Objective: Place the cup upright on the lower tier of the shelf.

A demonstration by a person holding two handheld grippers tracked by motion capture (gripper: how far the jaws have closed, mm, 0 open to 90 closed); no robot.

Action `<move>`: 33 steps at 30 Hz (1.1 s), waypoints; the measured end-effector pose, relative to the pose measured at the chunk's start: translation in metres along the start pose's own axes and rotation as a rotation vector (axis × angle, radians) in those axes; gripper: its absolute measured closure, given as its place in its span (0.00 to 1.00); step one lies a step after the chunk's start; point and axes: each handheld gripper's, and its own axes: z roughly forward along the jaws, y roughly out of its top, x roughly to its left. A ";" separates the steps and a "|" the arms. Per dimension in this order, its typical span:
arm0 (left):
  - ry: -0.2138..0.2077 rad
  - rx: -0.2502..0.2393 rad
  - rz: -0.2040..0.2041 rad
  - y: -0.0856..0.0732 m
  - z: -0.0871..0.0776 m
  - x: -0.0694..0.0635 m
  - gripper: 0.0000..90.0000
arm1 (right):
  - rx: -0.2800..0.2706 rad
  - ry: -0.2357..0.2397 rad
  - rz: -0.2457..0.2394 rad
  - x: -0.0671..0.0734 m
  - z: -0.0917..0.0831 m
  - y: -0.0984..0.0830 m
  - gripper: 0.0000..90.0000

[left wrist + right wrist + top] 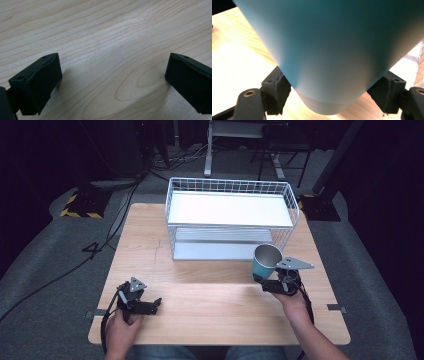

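Note:
A teal cup [264, 262] with a shiny metal inside is held upright a little above the wooden table [200, 290], just in front of the white wire rack [230, 217]. My right gripper [265, 284] is shut on the cup near its base. In the right gripper view the cup [332, 50] looms large, with a black pad [279, 87] pressed on each side of its lower wall. At the table's front left, my left gripper [156, 305] rests low over the wood. Its jaws stand wide apart in the left gripper view [112, 82], with bare wood between them.
The wire rack has a white top shelf [227, 209] and a lower grey shelf [215, 251], open toward me. Beyond the table are a grey floor, cables and a desk frame [235, 140].

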 end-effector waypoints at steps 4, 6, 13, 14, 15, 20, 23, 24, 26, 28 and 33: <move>0.000 0.000 -0.001 0.000 0.000 0.000 0.01 | 0.001 -0.001 -0.005 0.002 0.007 0.004 0.28; -0.002 0.003 -0.001 0.000 0.000 0.000 0.01 | 0.003 0.001 -0.014 0.004 0.014 0.009 0.28; 0.001 0.001 0.002 0.001 0.001 0.001 0.01 | -0.004 0.003 -0.008 0.007 0.031 0.018 0.28; -0.002 0.004 0.002 0.001 0.001 0.001 0.01 | -0.003 0.002 -0.007 0.008 0.034 0.020 0.28; -0.003 0.003 -0.001 0.002 0.001 0.001 0.01 | -0.004 0.004 -0.007 0.008 0.036 0.021 0.28; 0.002 0.000 -0.004 0.002 0.002 0.001 0.01 | -0.009 0.002 0.002 0.010 0.050 0.025 0.28; 0.000 0.001 0.000 0.003 0.002 0.001 0.01 | -0.003 0.002 0.008 0.012 0.059 0.028 0.28; 0.000 0.001 0.000 0.003 0.002 0.001 0.01 | -0.001 0.000 0.008 0.012 0.062 0.029 0.28; 0.000 0.001 0.000 0.003 0.002 0.001 0.01 | -0.006 -0.002 0.007 0.013 0.066 0.031 0.28; 0.000 0.001 0.000 0.003 0.002 0.001 0.01 | -0.005 -0.005 0.004 0.014 0.071 0.031 0.28; 0.000 0.001 0.000 0.003 0.002 0.001 0.01 | -0.003 -0.009 0.010 0.012 0.081 0.032 0.28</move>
